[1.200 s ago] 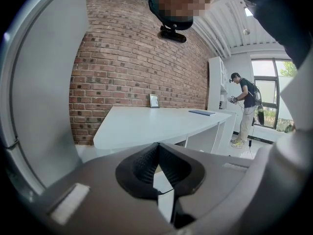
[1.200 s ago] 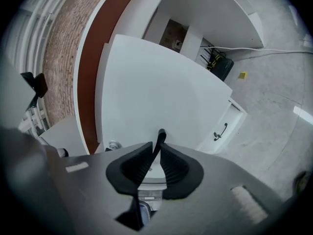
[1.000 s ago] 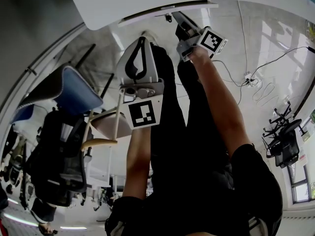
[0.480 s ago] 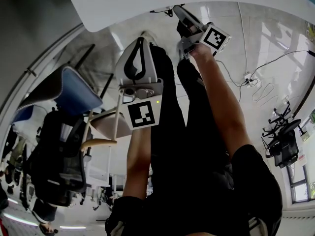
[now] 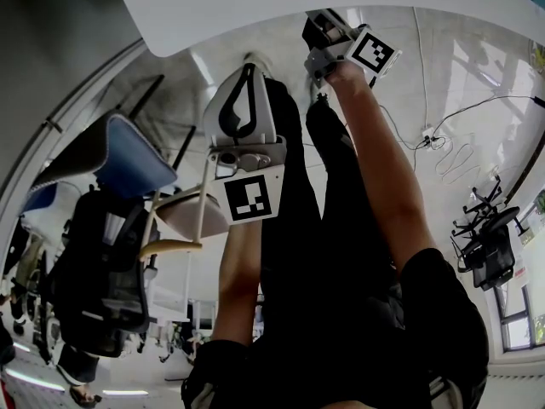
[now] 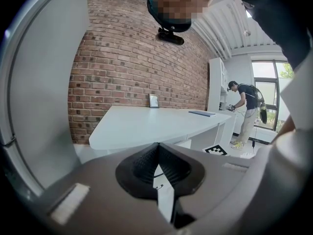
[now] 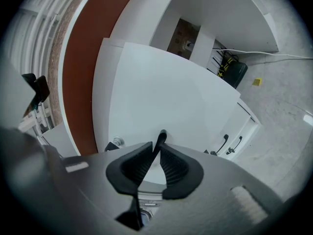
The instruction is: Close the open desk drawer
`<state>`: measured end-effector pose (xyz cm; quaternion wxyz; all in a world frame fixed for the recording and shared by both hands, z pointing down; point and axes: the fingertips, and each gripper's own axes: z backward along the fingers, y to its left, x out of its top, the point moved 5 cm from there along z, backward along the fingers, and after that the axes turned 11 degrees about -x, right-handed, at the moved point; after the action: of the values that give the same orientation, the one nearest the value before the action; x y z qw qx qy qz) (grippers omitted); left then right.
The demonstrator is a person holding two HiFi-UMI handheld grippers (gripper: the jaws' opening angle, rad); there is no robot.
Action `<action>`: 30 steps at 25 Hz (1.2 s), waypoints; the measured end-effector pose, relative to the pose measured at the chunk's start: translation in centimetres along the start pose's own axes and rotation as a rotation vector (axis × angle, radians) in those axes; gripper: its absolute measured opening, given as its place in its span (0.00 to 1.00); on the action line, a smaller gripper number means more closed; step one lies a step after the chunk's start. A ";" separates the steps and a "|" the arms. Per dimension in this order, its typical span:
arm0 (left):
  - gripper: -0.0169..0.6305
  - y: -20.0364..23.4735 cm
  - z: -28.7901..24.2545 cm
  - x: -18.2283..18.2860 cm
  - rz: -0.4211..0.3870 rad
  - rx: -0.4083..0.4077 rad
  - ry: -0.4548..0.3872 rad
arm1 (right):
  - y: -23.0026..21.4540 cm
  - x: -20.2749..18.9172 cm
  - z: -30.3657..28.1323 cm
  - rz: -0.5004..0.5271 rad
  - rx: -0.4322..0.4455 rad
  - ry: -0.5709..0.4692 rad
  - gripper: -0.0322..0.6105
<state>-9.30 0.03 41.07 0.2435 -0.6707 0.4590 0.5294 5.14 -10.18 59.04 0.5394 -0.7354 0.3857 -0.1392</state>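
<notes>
In the head view the white desk top (image 5: pixel 255 7) spans the top of the picture, and no part of the drawer shows past its edge. My right gripper (image 5: pixel 317 22) reaches under that edge, its marker cube (image 5: pixel 372 52) just behind. In the right gripper view its jaws (image 7: pixel 160 142) are shut on a thin black drawer handle (image 7: pixel 162 135) against the white drawer front (image 7: pixel 161 92). My left gripper (image 5: pixel 245 73) hangs lower in mid-air, away from the desk. Its jaws (image 6: pixel 157 153) are shut with nothing between them.
Office chairs (image 5: pixel 111 228) stand at the left, another chair (image 5: pixel 494 245) and floor cables (image 5: pixel 443 139) at the right. Two more black handles (image 7: pixel 225 143) sit on a cabinet beside the drawer. A person (image 6: pixel 244 114) stands far off beyond the desk (image 6: pixel 146 124), before a brick wall (image 6: pixel 127 58).
My right gripper has moved up and toward the desk. The white drawer slab that stuck out below the desk edge has slid out of sight beneath it. The left gripper has stayed put.
</notes>
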 end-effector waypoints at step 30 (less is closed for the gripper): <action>0.05 0.8 -0.7 0.3 -0.011 0.002 0.007 | -0.9 1.5 -3.7 -0.033 0.028 -0.025 0.12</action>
<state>-9.63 -0.99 41.19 0.2454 -0.6748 0.4565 0.5254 4.22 -13.63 60.92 0.5523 -0.7357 0.3646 -0.1443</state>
